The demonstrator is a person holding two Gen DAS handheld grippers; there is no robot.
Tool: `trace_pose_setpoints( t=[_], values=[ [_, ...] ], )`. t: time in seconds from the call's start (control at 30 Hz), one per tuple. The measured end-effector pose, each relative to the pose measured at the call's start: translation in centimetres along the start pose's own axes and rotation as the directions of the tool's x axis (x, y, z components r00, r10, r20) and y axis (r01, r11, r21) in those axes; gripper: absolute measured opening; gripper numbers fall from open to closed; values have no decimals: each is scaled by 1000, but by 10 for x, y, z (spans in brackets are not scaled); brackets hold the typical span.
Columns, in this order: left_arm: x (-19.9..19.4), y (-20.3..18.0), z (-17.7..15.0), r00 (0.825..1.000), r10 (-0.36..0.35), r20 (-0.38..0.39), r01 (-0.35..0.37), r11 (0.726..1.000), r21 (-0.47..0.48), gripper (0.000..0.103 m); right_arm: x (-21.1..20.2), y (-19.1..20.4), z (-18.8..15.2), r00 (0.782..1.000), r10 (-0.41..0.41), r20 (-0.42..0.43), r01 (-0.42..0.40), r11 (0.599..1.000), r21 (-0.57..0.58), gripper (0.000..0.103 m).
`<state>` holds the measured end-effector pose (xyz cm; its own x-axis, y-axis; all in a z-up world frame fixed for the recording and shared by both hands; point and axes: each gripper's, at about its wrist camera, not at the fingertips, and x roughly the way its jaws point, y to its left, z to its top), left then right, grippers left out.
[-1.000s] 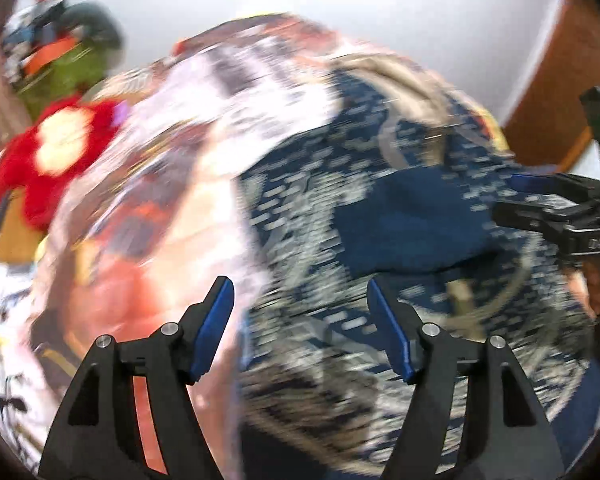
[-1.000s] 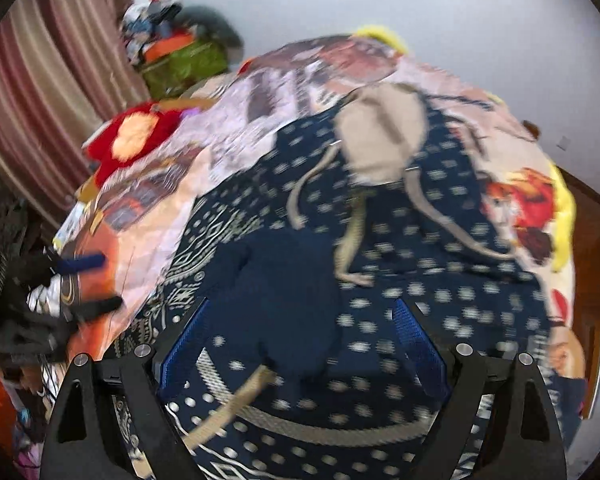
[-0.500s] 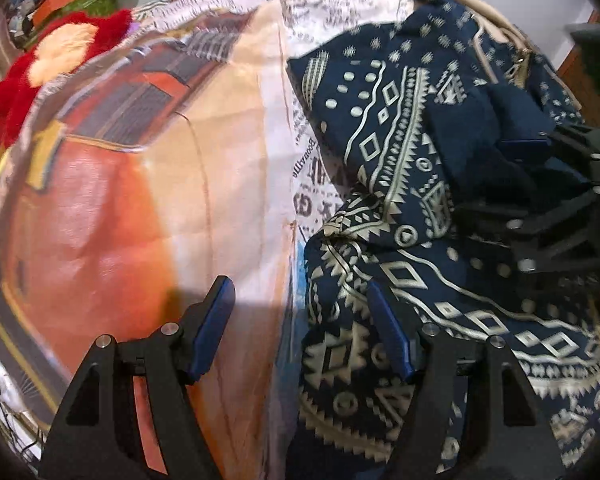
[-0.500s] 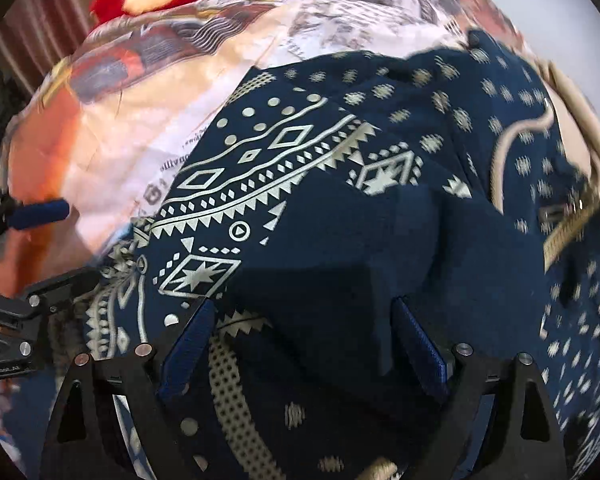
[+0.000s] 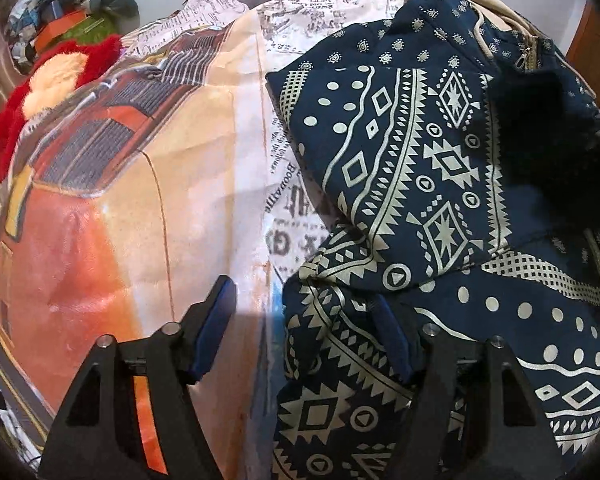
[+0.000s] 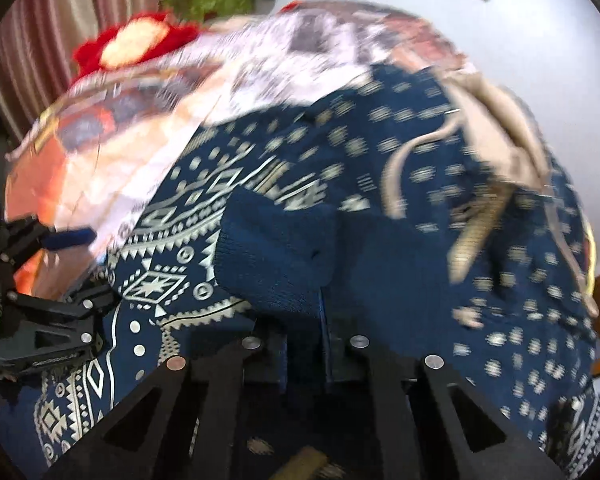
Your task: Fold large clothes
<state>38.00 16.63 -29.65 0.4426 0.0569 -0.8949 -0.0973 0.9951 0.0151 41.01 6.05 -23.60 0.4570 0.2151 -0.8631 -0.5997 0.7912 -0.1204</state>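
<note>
A navy hoodie [image 5: 412,184] with cream tribal print lies on the bed, its sleeve folded across the body. My left gripper [image 5: 300,328] is open at the hoodie's left edge, one finger on the bedsheet, the other on the cloth. My right gripper [image 6: 304,308] is shut on the plain navy sleeve cuff [image 6: 276,256] of the hoodie [image 6: 380,168]. The cuff also shows dark in the left wrist view [image 5: 540,136]. The left gripper shows at the left edge of the right wrist view [image 6: 56,272]. The cream hood lining [image 6: 496,120] lies at the far end.
A printed bedsheet [image 5: 120,200] with orange and newspaper pattern covers the bed. A red and cream plush toy [image 5: 56,84] lies at its far left, with a pile of clutter [image 5: 76,20] behind it. White wall behind, striped curtain [image 6: 40,40] at left.
My right gripper has closed on the navy cuff; it was open half a second ago. Both grippers have come down close to the hoodie. The left gripper stayed open.
</note>
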Motion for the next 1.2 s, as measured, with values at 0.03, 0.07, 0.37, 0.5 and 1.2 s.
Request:
trace_pose_setpoints(
  t=[0.03, 0.07, 0.37, 0.5, 1.2],
  values=[
    [-1, 0, 2, 1000, 18, 5, -18, 1000, 4, 64, -7, -7, -1, 1000, -4, 16, 4, 1000, 15, 9],
    [-2, 2, 9, 999, 43, 15, -43, 999, -2, 62, -18, -16, -1, 999, -8, 33, 7, 999, 34, 9],
    [1, 1, 18, 990, 141, 23, -139, 988, -63, 62, -102, -98, -34, 977, -146, 154, 112, 972, 207, 9],
    [10, -17, 11, 972, 233, 30, -233, 972, 6, 64, -114, -133, -59, 969, -216, 118, 182, 952, 248, 9],
    [-16, 22, 17, 992, 127, 13, -120, 962, -246, 66, -118, -164, -125, 937, -350, -3, 343, 916, 206, 10]
  ],
)
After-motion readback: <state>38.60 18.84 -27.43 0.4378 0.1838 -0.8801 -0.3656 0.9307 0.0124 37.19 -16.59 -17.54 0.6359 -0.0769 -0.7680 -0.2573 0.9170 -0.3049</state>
